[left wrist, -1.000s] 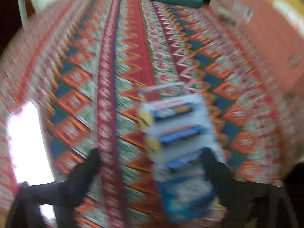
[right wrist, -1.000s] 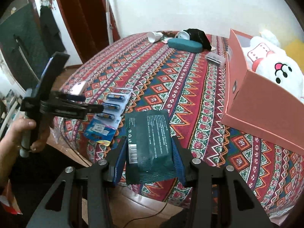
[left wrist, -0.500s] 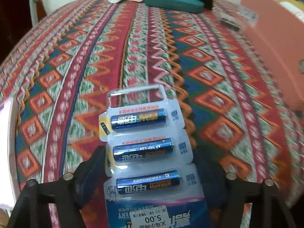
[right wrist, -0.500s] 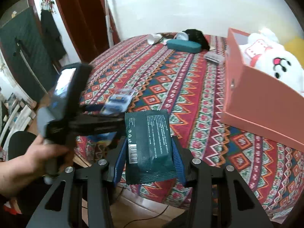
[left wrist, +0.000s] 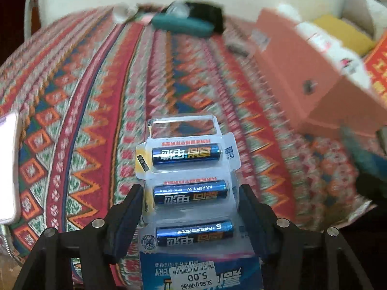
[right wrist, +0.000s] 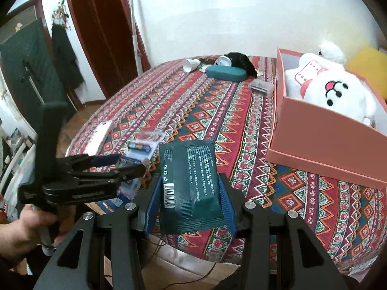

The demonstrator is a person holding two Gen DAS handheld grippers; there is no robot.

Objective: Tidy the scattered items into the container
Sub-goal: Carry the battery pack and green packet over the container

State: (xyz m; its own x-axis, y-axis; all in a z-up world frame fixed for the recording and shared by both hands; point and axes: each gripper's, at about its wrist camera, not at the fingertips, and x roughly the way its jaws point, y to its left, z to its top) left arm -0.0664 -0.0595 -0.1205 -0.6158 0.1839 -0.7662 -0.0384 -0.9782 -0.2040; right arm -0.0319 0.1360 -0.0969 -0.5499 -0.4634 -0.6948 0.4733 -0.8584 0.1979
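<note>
Battery pack (left wrist: 191,188) rides clamped in the left gripper (left wrist: 191,207) above the table's (right wrist: 217,111) near edge; the right gripper (right wrist: 189,193) clasps a green sachet (right wrist: 189,181), both apparently bound for the pink box (right wrist: 324,142) at the right edge.

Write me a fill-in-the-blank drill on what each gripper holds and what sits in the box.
The left gripper is shut on a blister pack holding ____ batteries.
The packet between the right gripper's fingers is dark ____.
The pink box already holds a white ____ toy.
The price sticker reads ____.

Missing words: three; green; plush; 5.00
</note>
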